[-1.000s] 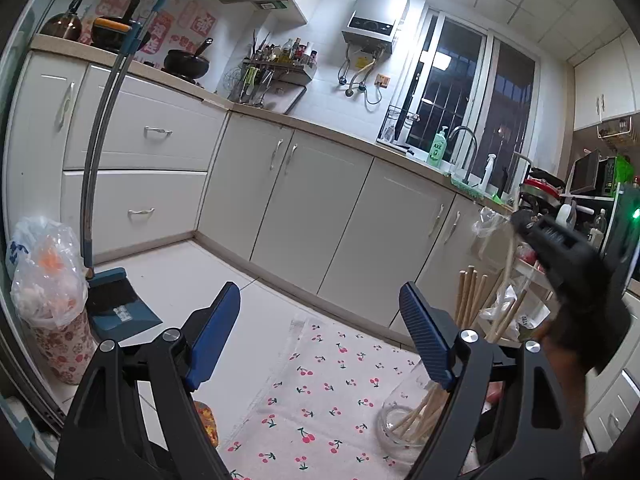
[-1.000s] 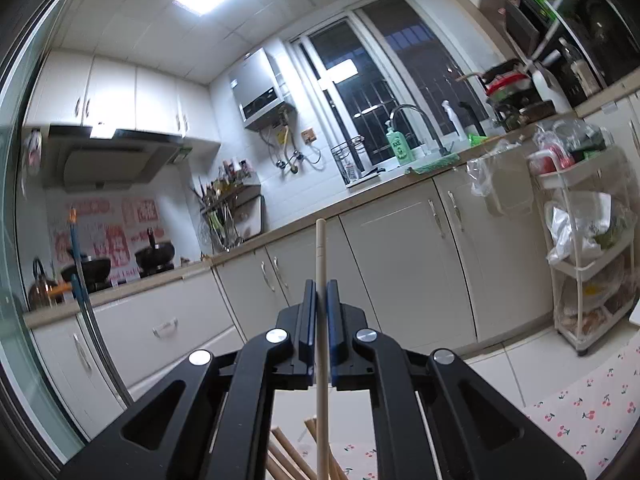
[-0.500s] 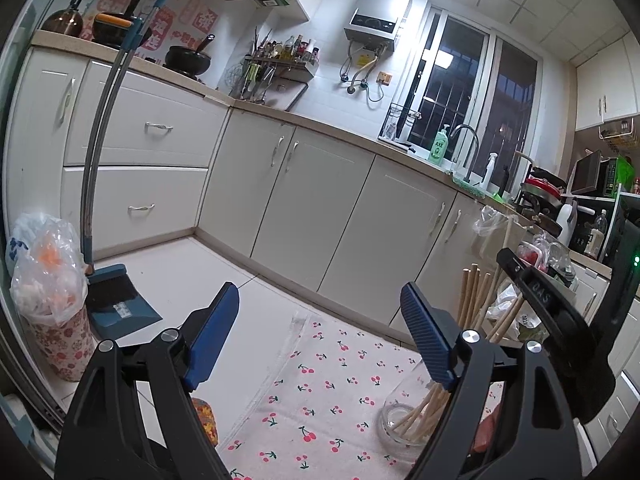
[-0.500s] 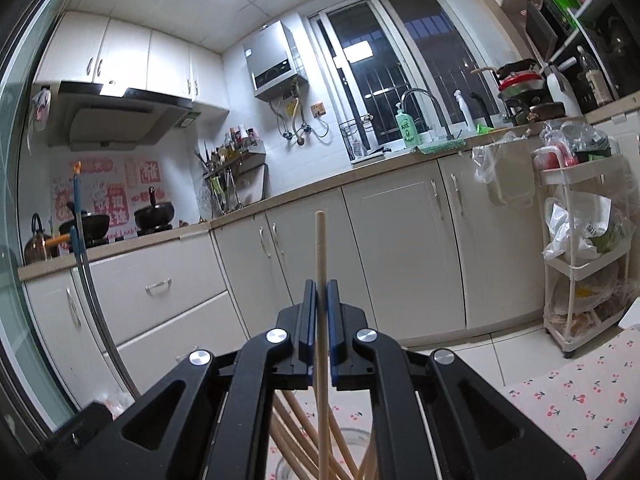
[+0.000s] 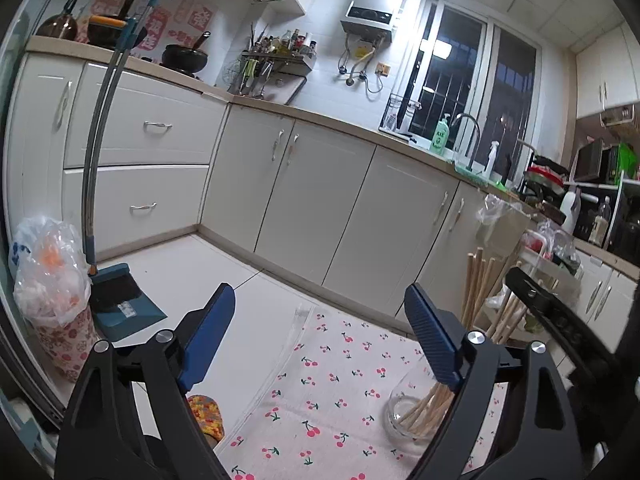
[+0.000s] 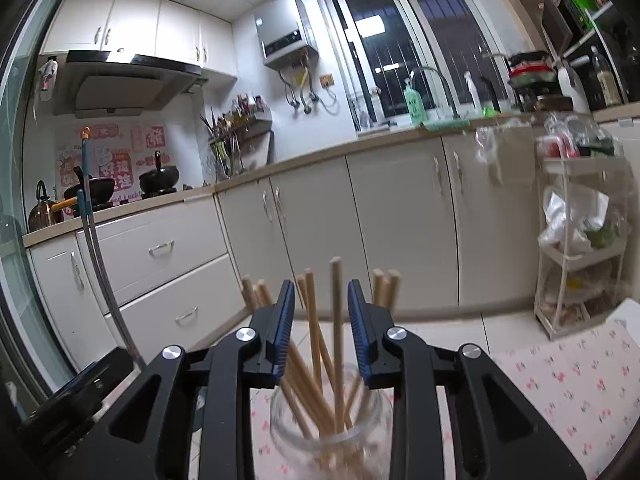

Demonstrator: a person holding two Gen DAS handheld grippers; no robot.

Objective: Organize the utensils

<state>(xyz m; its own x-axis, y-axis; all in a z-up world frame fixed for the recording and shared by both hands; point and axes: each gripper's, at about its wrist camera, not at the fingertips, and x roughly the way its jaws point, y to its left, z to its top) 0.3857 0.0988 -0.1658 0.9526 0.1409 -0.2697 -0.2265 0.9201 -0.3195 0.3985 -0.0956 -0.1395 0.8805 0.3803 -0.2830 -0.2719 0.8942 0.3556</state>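
A clear glass jar (image 6: 332,432) stands on the cherry-print cloth (image 5: 340,372) and holds several wooden chopsticks (image 6: 312,320). My right gripper (image 6: 321,308) is open just above the jar, its blue pads either side of one upright chopstick (image 6: 337,300) that stands free in the jar. In the left wrist view the jar (image 5: 412,416) is at the lower right, partly behind my left gripper's right finger. My left gripper (image 5: 320,328) is wide open and empty, left of the jar. The right gripper's black body (image 5: 560,320) shows at the right edge.
White kitchen cabinets (image 5: 320,200) run along the back. A dustpan and broom (image 5: 120,300) and a bagged bin (image 5: 52,292) stand on the floor at left. A white shelf cart (image 6: 580,248) stands at right. A colourful woven item (image 5: 206,416) lies under my left gripper.
My right gripper came down over the jar and opened, letting go of the chopstick, which now stands in the jar. My left gripper has hardly moved.
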